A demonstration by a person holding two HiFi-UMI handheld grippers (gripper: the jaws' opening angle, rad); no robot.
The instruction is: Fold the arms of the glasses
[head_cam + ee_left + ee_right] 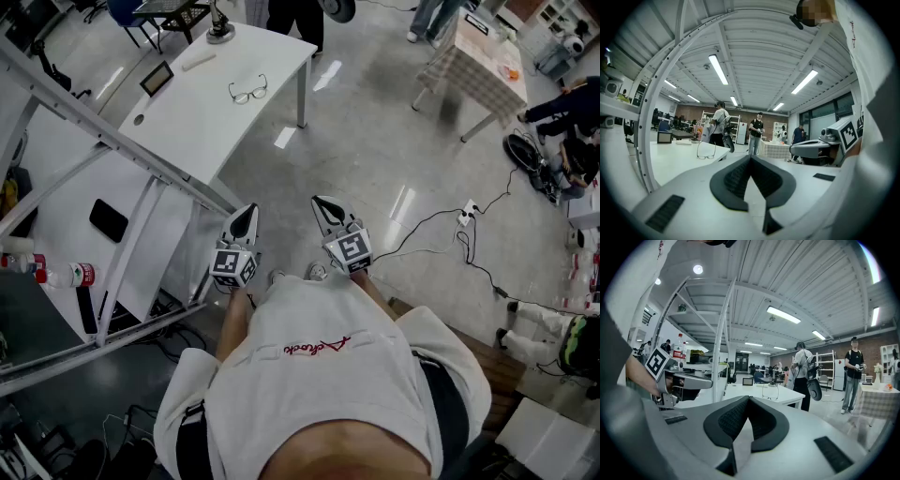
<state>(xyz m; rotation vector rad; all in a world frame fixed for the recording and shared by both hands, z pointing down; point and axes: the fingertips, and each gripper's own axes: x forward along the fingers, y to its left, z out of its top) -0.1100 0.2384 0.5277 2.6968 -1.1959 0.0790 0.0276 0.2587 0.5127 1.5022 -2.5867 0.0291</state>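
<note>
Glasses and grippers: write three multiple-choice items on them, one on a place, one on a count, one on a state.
1. Where are the glasses?
A. on the white table
B. on the floor
C. on the checked table

2. How many grippers show in the head view?
A. one
B. two
C. three

3. How do both grippers' jaws stand?
A. wide apart
B. shut on the glasses
C. shut, with nothing between them

Answers:
1 A: the glasses lie on the table top, far from both grippers.
2 B: the left gripper and the right gripper show side by side in front of the person.
3 C: each gripper view shows its jaws together and nothing held.
</note>
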